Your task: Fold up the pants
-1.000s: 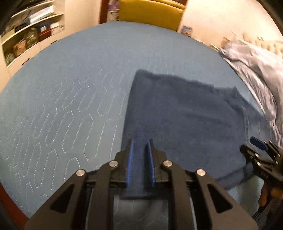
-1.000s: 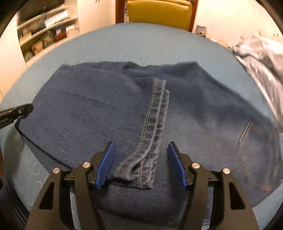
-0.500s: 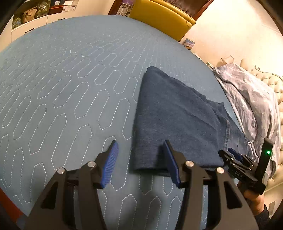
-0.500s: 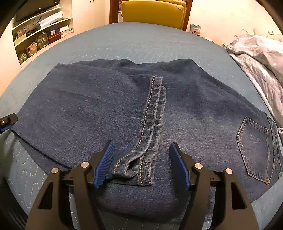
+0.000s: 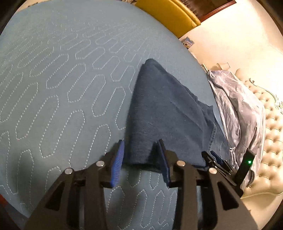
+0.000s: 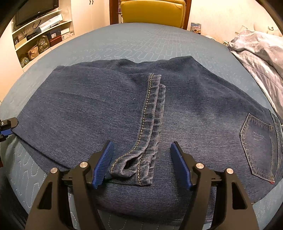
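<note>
Warm light on cream walls, a yellow chair beyond the blue quilted bed, shelves left, tufted headboard right.

Left gripper low and level, jaws parted, right gripper likewise low, jaws spread wide, nothing pinched.

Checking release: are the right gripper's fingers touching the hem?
Apart. The right wrist view shows open fingers either side of the hem, denim visible between.
</note>
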Motion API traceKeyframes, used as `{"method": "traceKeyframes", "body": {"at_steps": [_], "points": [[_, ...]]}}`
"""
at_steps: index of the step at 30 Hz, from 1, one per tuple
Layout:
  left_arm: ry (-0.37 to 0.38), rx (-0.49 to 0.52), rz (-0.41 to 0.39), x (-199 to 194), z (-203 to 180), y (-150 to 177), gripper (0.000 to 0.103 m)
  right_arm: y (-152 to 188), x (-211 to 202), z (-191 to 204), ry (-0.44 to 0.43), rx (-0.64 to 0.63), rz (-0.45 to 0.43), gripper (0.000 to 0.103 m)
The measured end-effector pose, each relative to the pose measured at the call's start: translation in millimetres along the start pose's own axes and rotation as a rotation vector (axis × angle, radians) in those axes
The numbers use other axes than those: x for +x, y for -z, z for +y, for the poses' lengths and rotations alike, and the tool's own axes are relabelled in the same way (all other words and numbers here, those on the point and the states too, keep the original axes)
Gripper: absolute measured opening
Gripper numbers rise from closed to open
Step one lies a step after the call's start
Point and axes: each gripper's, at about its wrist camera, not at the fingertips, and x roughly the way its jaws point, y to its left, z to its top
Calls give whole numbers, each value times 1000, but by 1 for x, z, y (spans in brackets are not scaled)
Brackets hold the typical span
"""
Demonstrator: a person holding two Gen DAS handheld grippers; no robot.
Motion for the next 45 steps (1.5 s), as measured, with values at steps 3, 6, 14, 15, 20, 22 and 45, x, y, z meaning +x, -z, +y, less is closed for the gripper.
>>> {"method": "traceKeyframes", "body": {"at_steps": [3,6,14,15,20,22,45], "points": [[114,-128,60,5,13,-2,39,0,0,0,0,3,-1,66],[226,-207,82,8,21,-3,39,0,0,0,-3,5,0,66],[319,-385,14,14,32,1,52,-1,0,-4,-23,21,11,67],[333,-390,27,16,29,3,52,-1,0,-4,-23,21,13,67],[406,-468,63,25,30,20,48,-5,0,-9,-41,37,35,68],[381,-533,5,20,41,24,43,-6,0,-8,-35,34,44,69],[-113,144,-308,-17,-91,35,14,-212,3,156,-210,-214,327,87]]}}
